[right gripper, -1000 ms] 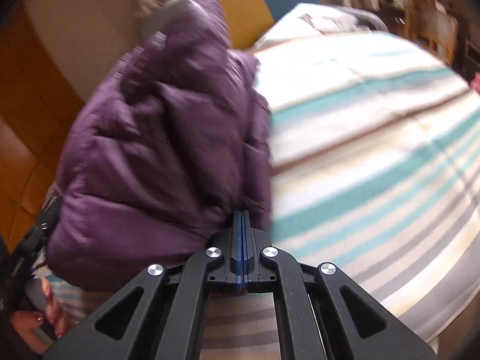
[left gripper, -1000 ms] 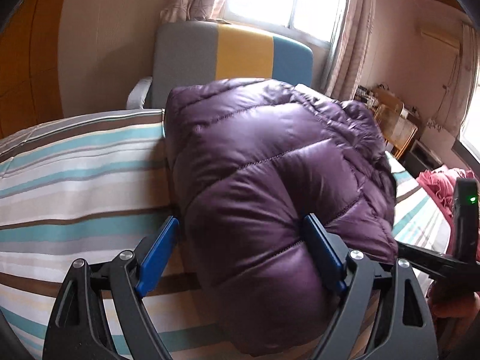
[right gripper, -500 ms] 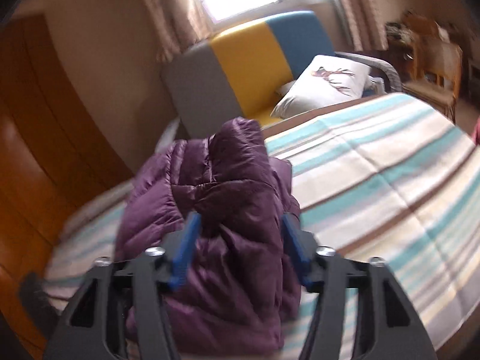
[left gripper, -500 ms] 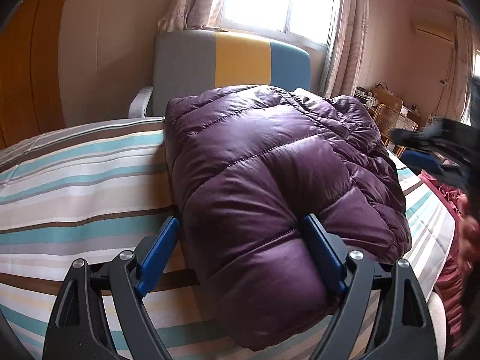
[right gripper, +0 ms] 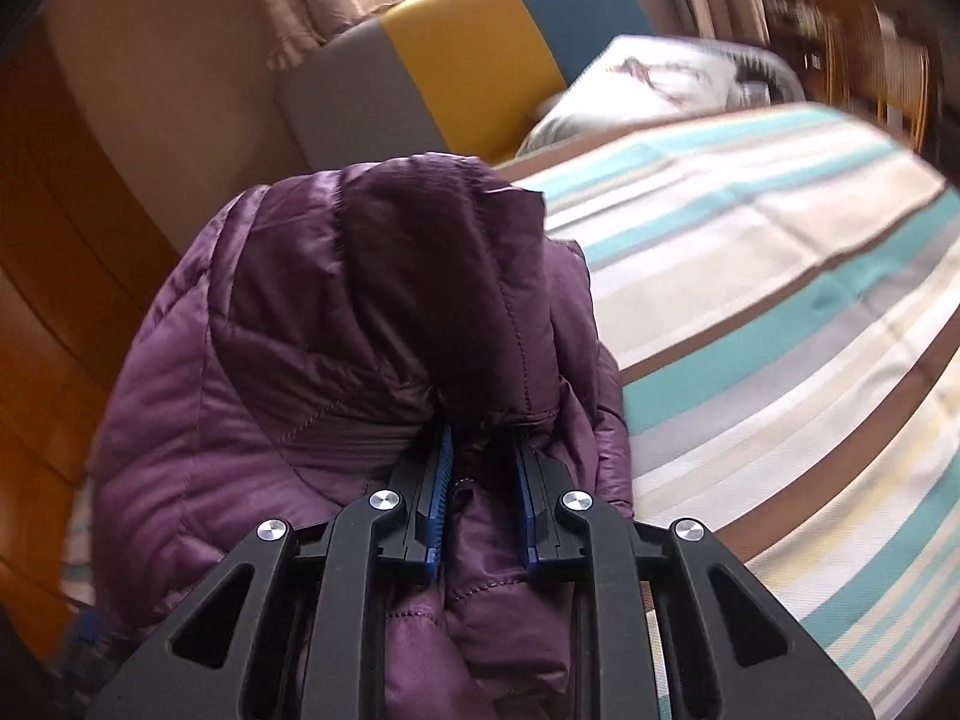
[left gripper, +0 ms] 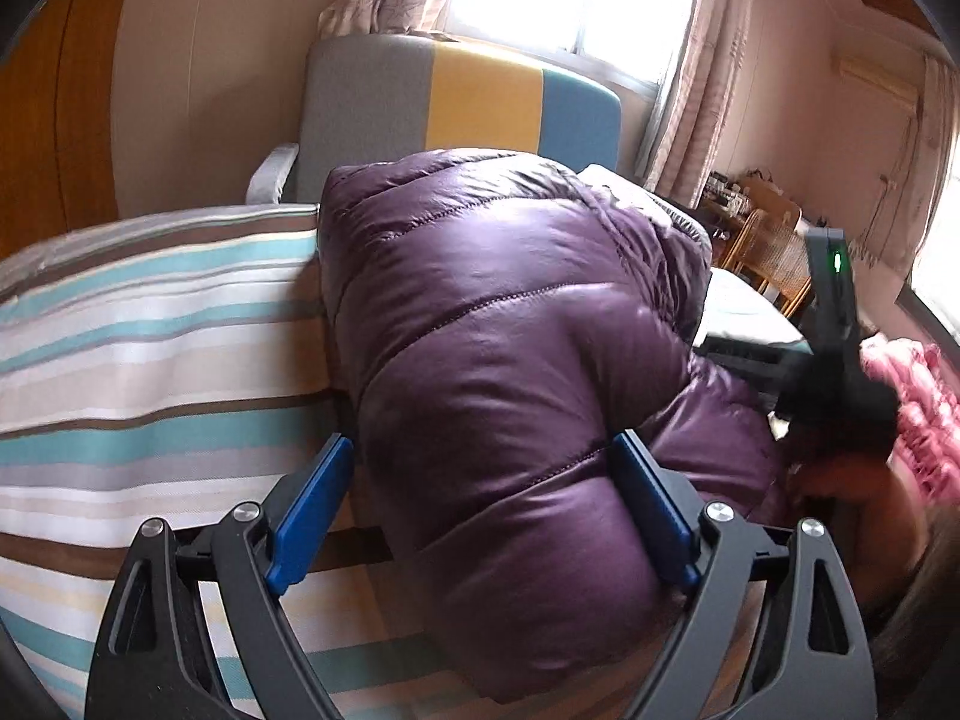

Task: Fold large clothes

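One purple jacket (left gripper: pixel 516 372) lies bundled on the striped bed (left gripper: pixel 150 348), and two tongs work it. The left tongs (left gripper: pixel 480 504) stand spread wide, one blue pad on each side of the jacket's near end — as they did half a second ago. The right tongs (right gripper: pixel 483 498) have narrowed since then, when they stood wide around the bundle; now they pinch a fold of jacket (right gripper: pixel 336 324) between their pads, at its near edge. Behind the jacket stands one grey, yellow and blue chair (left gripper: pixel 462 102) — one pillow (right gripper: pixel 648 84) beside it.
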`<state>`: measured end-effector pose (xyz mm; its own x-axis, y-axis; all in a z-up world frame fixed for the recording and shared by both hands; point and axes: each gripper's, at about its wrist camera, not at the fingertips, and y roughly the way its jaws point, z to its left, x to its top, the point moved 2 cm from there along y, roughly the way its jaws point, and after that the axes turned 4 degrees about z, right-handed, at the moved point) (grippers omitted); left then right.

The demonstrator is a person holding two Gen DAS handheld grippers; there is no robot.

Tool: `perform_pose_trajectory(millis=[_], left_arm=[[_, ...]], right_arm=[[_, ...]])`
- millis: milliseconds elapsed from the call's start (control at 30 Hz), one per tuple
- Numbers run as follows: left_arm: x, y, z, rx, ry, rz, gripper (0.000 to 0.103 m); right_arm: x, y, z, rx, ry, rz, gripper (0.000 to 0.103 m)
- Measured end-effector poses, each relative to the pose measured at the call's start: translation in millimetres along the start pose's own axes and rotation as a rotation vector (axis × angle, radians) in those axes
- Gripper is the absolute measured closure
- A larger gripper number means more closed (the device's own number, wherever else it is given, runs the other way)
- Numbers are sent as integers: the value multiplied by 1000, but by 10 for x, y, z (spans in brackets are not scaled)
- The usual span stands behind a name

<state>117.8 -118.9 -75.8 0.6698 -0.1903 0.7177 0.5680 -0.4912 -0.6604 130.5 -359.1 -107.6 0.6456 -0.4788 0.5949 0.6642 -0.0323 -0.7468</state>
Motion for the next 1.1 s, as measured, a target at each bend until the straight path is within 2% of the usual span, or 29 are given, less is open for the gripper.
perform_pose_trajectory(millis=[67,167,300,400,500,600,833,900,933,1033,1100], left_arm=[[99,-55,17,-10,-28,-11,16],[376,-124,-1,23,-30,-58,16],[808,12,-66,118,0,-90,18],[970,301,-104,192,26,-56,24],[950,691,-31,241,37,24,25],[912,826,59,220,-11,54,24],[844,789,8,238,18,23,21],[832,698,2,249,3,15,12],[825,643,7,246,-9,12,12],[779,443,64,202,-57,-1,5],[751,307,91,195,-88,-13,5]], right_arm=[[-22,-29,1,-15,-10,-13,84],[-48,-57,-55,-13,3,-32,84],[-56,-52,-58,-18,3,-44,84],[-76,-45,-43,-16,4,-41,84],[-45,21,-19,-18,10,-38,84],[-51,48,-30,-9,17,-37,84],[-14,45,-33,-7,-3,-29,83],[21,-5,-27,-7,-24,-21,82],[36,-44,-29,-5,-26,-16,78],[93,-297,-41,-23,-16,-53,53],[130,-473,-17,-27,-27,-94,52]])
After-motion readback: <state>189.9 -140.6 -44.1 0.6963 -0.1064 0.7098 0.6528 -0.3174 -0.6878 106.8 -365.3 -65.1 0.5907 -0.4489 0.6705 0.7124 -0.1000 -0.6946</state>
